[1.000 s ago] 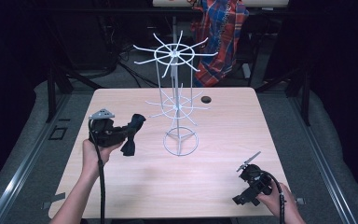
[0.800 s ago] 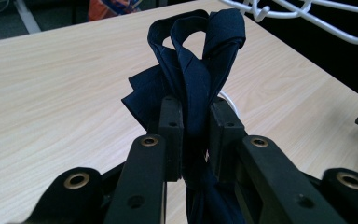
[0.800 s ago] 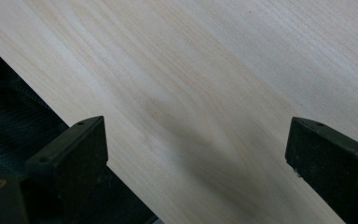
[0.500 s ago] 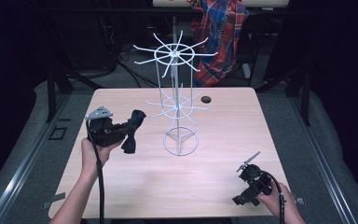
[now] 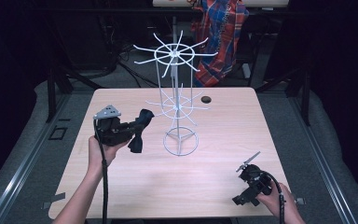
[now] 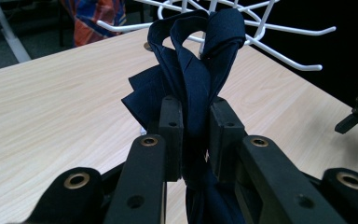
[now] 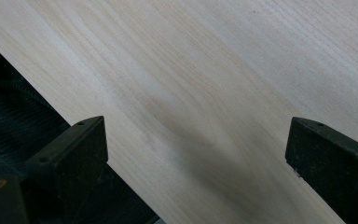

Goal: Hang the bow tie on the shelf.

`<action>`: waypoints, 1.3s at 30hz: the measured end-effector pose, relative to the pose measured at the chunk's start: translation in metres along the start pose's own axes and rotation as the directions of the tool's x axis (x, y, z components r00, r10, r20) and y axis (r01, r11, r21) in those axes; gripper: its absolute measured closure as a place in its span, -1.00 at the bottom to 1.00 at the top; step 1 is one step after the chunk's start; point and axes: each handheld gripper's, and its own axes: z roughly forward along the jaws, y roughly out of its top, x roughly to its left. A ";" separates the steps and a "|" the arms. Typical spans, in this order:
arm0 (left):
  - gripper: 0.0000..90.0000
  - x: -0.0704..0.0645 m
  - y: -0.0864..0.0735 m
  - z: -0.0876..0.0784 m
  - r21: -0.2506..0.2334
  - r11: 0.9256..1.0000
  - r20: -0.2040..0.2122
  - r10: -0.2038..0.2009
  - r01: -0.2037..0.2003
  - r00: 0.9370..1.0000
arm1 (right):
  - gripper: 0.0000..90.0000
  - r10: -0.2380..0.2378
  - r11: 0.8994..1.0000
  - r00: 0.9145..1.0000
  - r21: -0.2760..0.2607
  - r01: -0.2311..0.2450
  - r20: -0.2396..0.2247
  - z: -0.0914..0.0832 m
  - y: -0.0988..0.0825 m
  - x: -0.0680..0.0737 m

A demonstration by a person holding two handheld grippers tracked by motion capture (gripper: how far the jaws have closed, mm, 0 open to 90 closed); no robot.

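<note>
A dark navy strip of cloth [image 5: 139, 129], folded into loops, is clamped in my left gripper [image 5: 135, 127] at the table's left. In the left gripper view the cloth [image 6: 191, 79] rises between the two jaws, and its top loops reach the prongs of a white wire rack [image 6: 279, 32]. The rack [image 5: 177, 98] stands mid-table with a ring base and two tiers of radiating hooks. My right gripper [image 5: 242, 193] rests low at the table's front right corner. Its jaws stand wide apart over bare wood [image 7: 205, 93] in the right gripper view.
The light wooden table [image 5: 223, 154] has a small dark round hole [image 5: 206, 99] behind the rack. A plaid shirt [image 5: 221, 37] hangs beyond the far edge. Dark floor and metal frames surround the table; its edge [image 7: 51, 107] runs close to my right gripper.
My left gripper has carried the navy cloth slightly up and toward the rack. The right gripper has stayed in place.
</note>
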 end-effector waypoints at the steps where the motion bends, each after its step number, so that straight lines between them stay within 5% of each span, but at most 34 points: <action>1: 0.73 0.000 0.000 0.002 0.007 1.000 0.002 0.006 -0.006 1.000 | -0.88 0.001 1.000 1.000 -0.001 -0.001 -0.001 0.000 0.000 0.000; 14: 0.73 -0.007 0.004 0.024 0.064 0.997 0.029 0.042 -0.044 0.999 | -0.88 -0.007 1.000 1.000 0.009 0.007 0.002 -0.001 0.000 -0.001; 39: 0.72 -0.020 0.001 0.048 0.088 0.993 0.032 0.075 -0.078 0.997 | -0.88 -0.017 1.000 1.000 0.020 0.017 0.005 -0.001 0.000 -0.002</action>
